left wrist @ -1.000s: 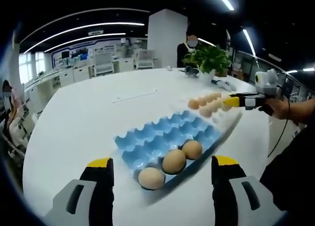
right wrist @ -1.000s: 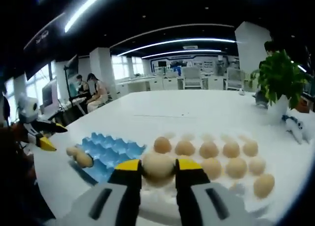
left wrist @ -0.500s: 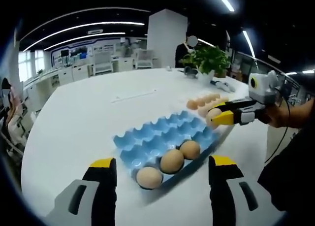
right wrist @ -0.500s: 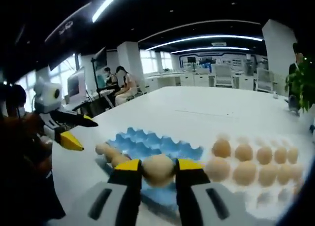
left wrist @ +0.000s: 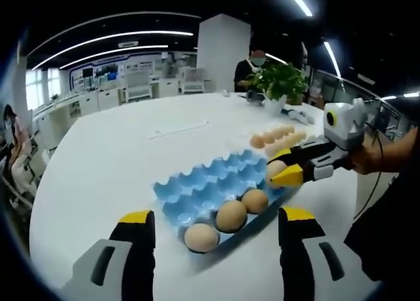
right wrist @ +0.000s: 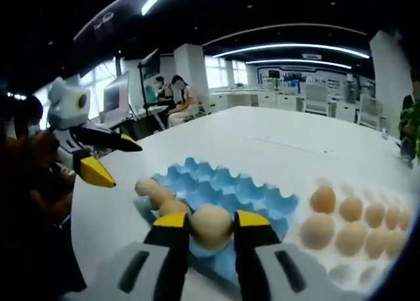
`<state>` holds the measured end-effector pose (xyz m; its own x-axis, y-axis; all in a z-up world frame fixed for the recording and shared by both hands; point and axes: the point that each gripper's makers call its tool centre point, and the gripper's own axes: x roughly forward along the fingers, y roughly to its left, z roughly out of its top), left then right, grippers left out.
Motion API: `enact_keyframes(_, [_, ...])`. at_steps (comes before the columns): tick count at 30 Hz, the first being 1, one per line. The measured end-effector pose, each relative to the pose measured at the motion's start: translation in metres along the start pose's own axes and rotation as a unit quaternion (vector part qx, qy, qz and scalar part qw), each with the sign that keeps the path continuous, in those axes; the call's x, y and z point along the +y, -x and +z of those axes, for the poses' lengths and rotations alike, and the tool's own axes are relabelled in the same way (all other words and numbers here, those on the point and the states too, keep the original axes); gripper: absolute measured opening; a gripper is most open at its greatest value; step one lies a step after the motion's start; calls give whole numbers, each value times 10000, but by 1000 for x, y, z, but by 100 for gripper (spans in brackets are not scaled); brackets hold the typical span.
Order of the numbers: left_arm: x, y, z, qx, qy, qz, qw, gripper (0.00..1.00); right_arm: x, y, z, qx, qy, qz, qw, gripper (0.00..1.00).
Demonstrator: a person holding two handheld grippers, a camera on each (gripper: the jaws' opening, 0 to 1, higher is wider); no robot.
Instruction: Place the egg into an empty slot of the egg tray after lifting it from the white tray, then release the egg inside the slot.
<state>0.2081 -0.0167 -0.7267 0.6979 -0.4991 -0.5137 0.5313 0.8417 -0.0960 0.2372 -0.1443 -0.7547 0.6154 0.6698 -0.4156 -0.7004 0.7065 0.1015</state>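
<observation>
Carrying phase, by the look of it: egg (right wrist: 210,225) clamped between the yellow-tipped jaws of the right gripper (right wrist: 210,227), held above the near edge of the blue egg tray (right wrist: 226,191), not yet down in any slot. Seen from the left gripper view, same egg (left wrist: 276,169) pinched in the right gripper (left wrist: 283,170) over the tray's (left wrist: 210,183) far right end, just beyond the row of 3 eggs (left wrist: 230,216) already seated. Left gripper (left wrist: 213,232) spread wide apart, holding nothing, hanging low before the tray's near side. White tray (right wrist: 367,252) beside the blue one, loaded with more eggs (right wrist: 317,230). Main risk, judged from here: opening the jaws while above a ridge rather than a cup, letting the egg roll off or crack. Also possible: lowering onto the nearest of the 3 seated eggs and knocking shells together, since the free slots sit right alongside. Squeezing harder during descent likely to break the shell; a tilted approach could catch a jaw tip on the moulded peaks and shift the light tray.
</observation>
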Motion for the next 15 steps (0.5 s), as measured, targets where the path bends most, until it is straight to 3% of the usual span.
enact_keyframes(15, [-1, 0, 0, 17, -6, -4, 10000, 76, 2, -6, -11, 175, 65, 100, 9998, 26])
